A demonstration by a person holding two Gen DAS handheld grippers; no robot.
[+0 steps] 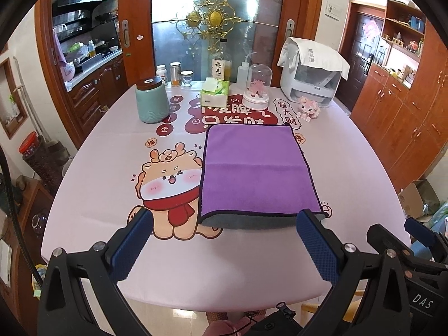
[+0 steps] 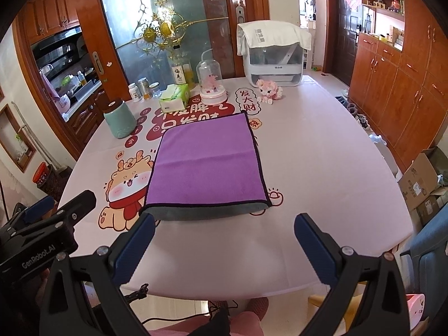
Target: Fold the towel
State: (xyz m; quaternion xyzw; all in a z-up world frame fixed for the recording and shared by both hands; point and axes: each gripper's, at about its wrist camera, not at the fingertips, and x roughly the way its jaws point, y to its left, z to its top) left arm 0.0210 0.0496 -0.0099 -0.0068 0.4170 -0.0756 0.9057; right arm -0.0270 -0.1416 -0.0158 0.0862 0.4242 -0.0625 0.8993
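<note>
A purple towel (image 1: pixel 253 169) with a dark hem lies folded flat on the pink printed tablecloth (image 1: pixel 112 168); its grey underside shows along the near edge. It also shows in the right wrist view (image 2: pixel 207 162). My left gripper (image 1: pixel 224 224) is open and empty, hovering just short of the towel's near edge. My right gripper (image 2: pixel 224 226) is open and empty, also just short of the near edge. The right gripper shows at the right of the left wrist view (image 1: pixel 414 240), and the left gripper at the left of the right wrist view (image 2: pixel 61 212).
At the table's far side stand a teal jar (image 1: pixel 152 100), a tissue box (image 1: pixel 214 93), a glass dome ornament (image 1: pixel 256 89), a tall bottle (image 1: pixel 221 61), a white appliance (image 1: pixel 310 75) and a pink toy (image 1: pixel 308 109). Wooden cabinets (image 2: pixel 397 84) stand at the right.
</note>
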